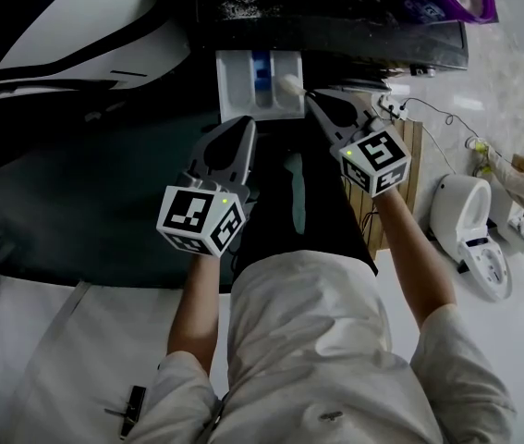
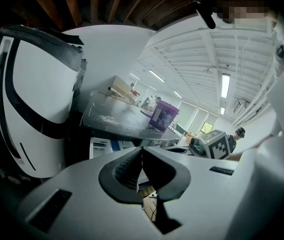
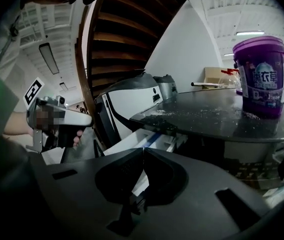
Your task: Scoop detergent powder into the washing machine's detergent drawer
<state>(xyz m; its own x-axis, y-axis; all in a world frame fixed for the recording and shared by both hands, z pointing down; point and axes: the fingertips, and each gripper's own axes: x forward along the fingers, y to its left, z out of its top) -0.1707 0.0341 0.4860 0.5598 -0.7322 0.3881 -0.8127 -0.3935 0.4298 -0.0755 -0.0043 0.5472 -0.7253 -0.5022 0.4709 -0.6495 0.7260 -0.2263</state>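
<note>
from the head view, the white detergent drawer is pulled open under the dark machine top. the right hand-held gripper has its tip right by a small white lump in the drawer. the left hand-held gripper is just below the drawer. left gripper view: its jaws are closed on nothing. right gripper view: jaws pressed together, nothing seen between them. a purple tub with white chinese writing stands on the powder-dusted top.
</note>
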